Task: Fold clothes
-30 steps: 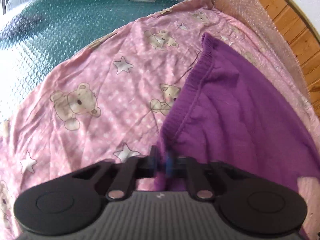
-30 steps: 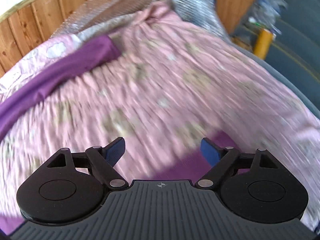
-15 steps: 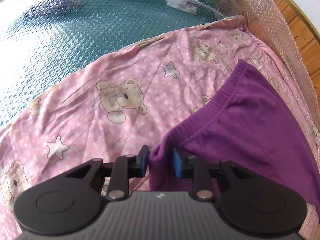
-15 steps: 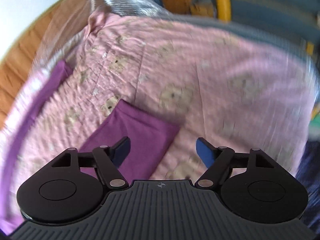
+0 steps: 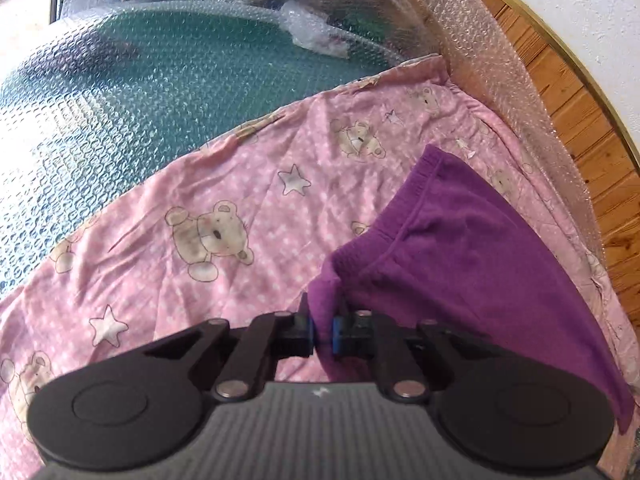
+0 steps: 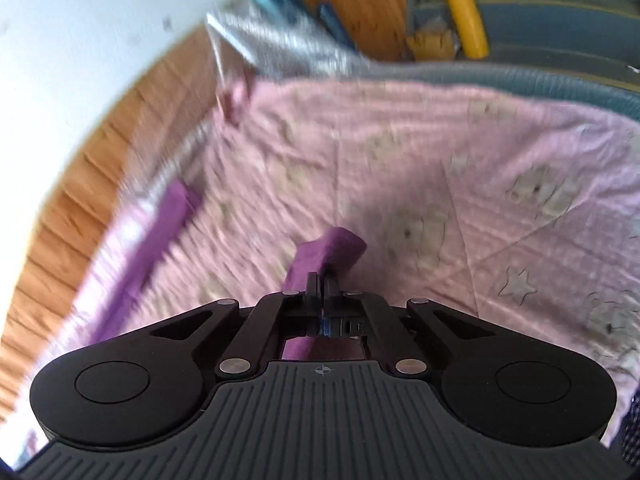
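A purple garment (image 5: 460, 264) with a ribbed waistband lies on a pink sheet (image 5: 200, 240) printed with bears and stars. My left gripper (image 5: 322, 320) has its jaws closing tight on the waistband's near corner, which is bunched between the blue pads and lifted off the sheet. In the right wrist view my right gripper (image 6: 321, 280) has its jaws closing down on another corner of the purple garment (image 6: 332, 246), which folds up over the fingertips. A further strip of the garment (image 6: 160, 232) runs along the left of the pink sheet (image 6: 480, 180).
Bubble wrap over a green surface (image 5: 120, 100) lies beyond the sheet's far edge. A wooden wall panel (image 5: 580, 128) borders the right side, also lined with bubble wrap. A yellow cylinder (image 6: 466, 20) and clutter stand past the sheet in the right wrist view.
The left gripper loosened and pinched the waistband corner again, raising it slightly. The right gripper swung over to the garment's corner, went from wide open to shut on it, and rolled.
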Action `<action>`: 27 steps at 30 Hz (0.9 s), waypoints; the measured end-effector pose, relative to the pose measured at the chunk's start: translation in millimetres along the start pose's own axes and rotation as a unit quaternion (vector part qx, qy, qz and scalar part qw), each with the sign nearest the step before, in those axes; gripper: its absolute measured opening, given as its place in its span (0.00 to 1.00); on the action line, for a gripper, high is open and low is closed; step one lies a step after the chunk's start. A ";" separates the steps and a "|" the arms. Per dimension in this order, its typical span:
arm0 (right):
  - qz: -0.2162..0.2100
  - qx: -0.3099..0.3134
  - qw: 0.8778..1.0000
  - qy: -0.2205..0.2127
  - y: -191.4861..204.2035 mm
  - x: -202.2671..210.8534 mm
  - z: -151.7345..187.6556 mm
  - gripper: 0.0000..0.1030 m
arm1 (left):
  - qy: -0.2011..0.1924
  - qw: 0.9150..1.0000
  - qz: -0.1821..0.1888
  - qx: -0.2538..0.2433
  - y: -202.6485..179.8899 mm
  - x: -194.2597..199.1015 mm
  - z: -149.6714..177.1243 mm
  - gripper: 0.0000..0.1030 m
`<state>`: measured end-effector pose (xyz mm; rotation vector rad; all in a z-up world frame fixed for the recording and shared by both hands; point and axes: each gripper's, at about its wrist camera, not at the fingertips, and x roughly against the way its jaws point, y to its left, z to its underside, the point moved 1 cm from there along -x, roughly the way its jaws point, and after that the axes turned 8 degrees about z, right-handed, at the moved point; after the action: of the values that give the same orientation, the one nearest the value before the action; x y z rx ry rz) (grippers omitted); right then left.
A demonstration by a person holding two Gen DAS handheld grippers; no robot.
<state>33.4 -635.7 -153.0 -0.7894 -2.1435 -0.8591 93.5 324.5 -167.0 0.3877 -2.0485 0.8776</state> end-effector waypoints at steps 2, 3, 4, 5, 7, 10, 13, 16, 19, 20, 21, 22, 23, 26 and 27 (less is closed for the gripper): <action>0.035 0.021 0.999 0.020 -0.7 -7.2 7.6 0.00 | 0.031 0.999 -0.013 -0.016 10.8 -10.0 4.6 0.08; 0.052 0.031 0.998 0.030 -1.1 -10.7 11.4 0.00 | 0.046 0.998 -0.020 -0.024 16.0 -15.9 7.4 0.08; 0.072 0.042 0.996 0.041 -2.6 -15.4 15.7 0.00 | 0.056 0.998 -0.025 -0.029 20.4 -25.2 11.9 0.08; 0.101 0.051 0.992 0.053 -8.1 -23.9 21.1 0.00 | 0.058 0.998 -0.023 -0.029 23.4 -31.9 15.4 0.10; 0.152 0.062 0.984 0.064 -17.4 -32.8 26.6 0.00 | 0.045 0.998 -0.023 -0.038 24.8 -34.0 17.6 0.13; 0.217 0.067 0.974 0.019 -21.6 -9.9 20.1 0.16 | 0.026 0.996 -0.048 -0.063 27.5 -20.0 20.3 0.39; 0.230 0.071 0.970 -0.041 -11.7 28.1 10.1 0.20 | -0.020 0.990 -0.098 -0.094 28.6 11.3 23.5 0.45; 0.149 0.144 0.977 -0.056 38.5 50.8 27.4 0.26 | -0.049 0.992 -0.061 -0.100 17.2 38.1 24.6 0.44; 0.038 0.265 0.963 -0.017 103.6 37.8 69.8 0.43 | -0.042 0.988 -0.001 -0.147 -30.0 31.2 35.5 0.47; 0.010 0.301 0.954 -0.005 121.2 30.4 83.3 0.44 | -0.027 0.987 0.014 -0.160 -44.4 20.6 40.2 0.49; -0.002 0.326 0.945 0.006 131.8 20.1 93.0 0.45 | -0.013 0.984 0.028 -0.173 -57.9 10.0 44.7 0.49; -0.012 0.348 0.937 0.016 140.5 9.5 101.8 0.46 | 0.003 0.982 0.031 -0.186 -66.6 -1.5 48.6 0.49; -0.009 0.361 0.932 0.027 140.5 -2.5 106.5 0.46 | 0.019 0.979 0.024 -0.202 -72.4 -15.5 54.8 0.49; 0.035 0.379 0.921 0.078 108.6 -39.8 102.2 0.45 | 0.064 0.974 -0.033 -0.216 -58.0 -46.8 71.3 0.48; 0.047 0.374 0.922 0.089 92.6 -47.3 93.0 0.51 | 0.056 0.975 -0.034 -0.214 -49.1 -45.1 73.4 0.45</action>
<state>94.3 -523.4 -208.8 -0.3876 -2.0135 -0.0178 103.9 235.9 -210.3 0.1647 -2.0364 0.3874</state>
